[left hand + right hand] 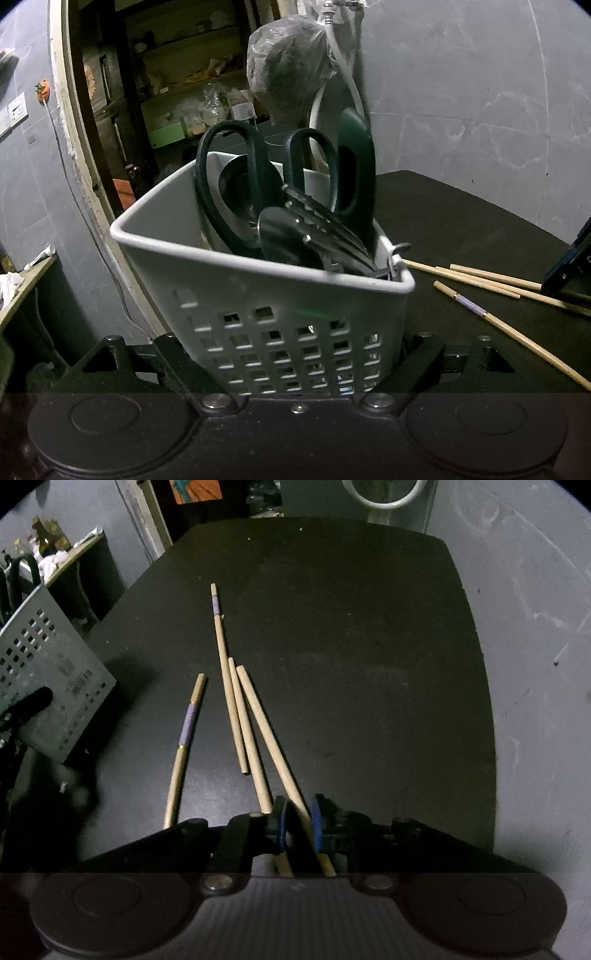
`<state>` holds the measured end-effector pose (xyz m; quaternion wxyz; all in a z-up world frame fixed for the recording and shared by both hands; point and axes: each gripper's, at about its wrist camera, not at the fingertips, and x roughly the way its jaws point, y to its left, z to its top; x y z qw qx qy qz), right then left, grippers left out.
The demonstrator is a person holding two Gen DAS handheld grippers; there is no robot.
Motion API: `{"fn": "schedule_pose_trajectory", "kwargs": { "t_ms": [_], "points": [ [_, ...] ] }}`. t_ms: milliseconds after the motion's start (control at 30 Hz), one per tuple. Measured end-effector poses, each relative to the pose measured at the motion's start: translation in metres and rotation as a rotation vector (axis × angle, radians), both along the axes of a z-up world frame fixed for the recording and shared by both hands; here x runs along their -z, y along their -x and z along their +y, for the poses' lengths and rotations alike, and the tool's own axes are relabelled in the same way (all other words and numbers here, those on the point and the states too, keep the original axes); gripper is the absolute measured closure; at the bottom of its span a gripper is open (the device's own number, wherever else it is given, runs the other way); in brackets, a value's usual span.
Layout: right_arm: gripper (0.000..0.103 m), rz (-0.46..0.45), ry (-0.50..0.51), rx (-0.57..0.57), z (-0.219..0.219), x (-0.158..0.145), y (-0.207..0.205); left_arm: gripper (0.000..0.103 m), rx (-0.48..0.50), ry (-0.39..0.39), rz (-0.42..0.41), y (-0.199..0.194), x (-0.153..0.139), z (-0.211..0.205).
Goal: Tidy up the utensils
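While my left gripper (pixel 295 354) clamps the white utensil basket (pixel 266 280) by its lower sides, scissors (pixel 258 184) stand inside; my right gripper (pixel 297 829), jaws narrow, straddles one plain chopstick (pixel 269 738) on the black table (pixel 369 664), contact unclear

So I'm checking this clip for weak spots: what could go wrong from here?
The right gripper straddles one chopstick near its end, so it may pivot or slip when lifted. A second chopstick lies touching it and could be dragged along. The left gripper holds the basket tilted; its scissors could shift.
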<state>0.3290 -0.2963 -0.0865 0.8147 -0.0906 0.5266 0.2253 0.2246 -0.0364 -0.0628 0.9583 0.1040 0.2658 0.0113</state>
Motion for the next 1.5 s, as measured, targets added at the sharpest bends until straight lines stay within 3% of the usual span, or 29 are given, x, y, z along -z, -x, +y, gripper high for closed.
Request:
{"fn": "schedule_pose_trajectory", "kwargs": {
  "t_ms": [67, 133, 400, 467, 533, 600, 700, 833, 900, 1000, 1167, 1367, 1500],
  "points": [
    [0.088, -0.005, 0.007, -0.012, 0.002, 0.0, 0.002, 0.016, 0.001, 0.001, 0.001, 0.0, 0.0, 0.0],
    [0.096, -0.015, 0.039, -0.033, 0.003, 0.002, 0.003, 0.015, 0.001, 0.002, 0.001, -0.001, 0.0, 0.0],
    [0.096, 0.02, 0.017, -0.064, 0.003, 0.001, 0.013, 0.016, 0.002, 0.0, 0.0, -0.001, 0.0, 0.0],
    [0.091, 0.039, -0.017, -0.036, 0.0, 0.001, 0.012, 0.016, 0.002, -0.001, -0.001, -0.001, 0.0, 0.0],
    [0.073, 0.054, -0.076, 0.021, -0.007, -0.001, 0.009, 0.016, 0.002, 0.0, -0.001, -0.001, 0.001, -0.001],
    [0.069, 0.076, -0.133, 0.058, -0.011, -0.003, 0.005, 0.016, 0.004, -0.002, -0.001, -0.001, 0.001, -0.001],
    [0.055, 0.084, -0.163, 0.068, -0.008, -0.004, 0.001, 0.015, 0.007, 0.0, -0.001, -0.001, 0.0, 0.001],
    [0.053, 0.075, -0.106, 0.018, 0.011, -0.001, 0.0, 0.015, 0.011, 0.0, -0.001, -0.003, 0.0, 0.002],
    [0.055, 0.053, -0.04, -0.018, 0.024, 0.001, 0.003, 0.016, 0.012, 0.0, 0.0, -0.003, 0.0, 0.002],
    [0.087, -0.004, 0.07, -0.052, 0.038, 0.001, 0.007, 0.015, 0.01, 0.001, -0.001, -0.003, 0.0, 0.002],
    [0.088, 0.015, 0.102, -0.077, 0.041, 0.0, 0.005, 0.015, 0.007, 0.01, 0.0, -0.004, 0.001, 0.003],
    [0.079, 0.057, 0.107, -0.075, 0.043, -0.005, -0.009, 0.015, 0.007, 0.009, 0.001, -0.005, 0.001, 0.004],
    [0.079, 0.06, 0.121, -0.088, 0.049, -0.005, -0.016, 0.015, 0.001, 0.013, 0.003, -0.003, 0.002, 0.004]
  ]
}}
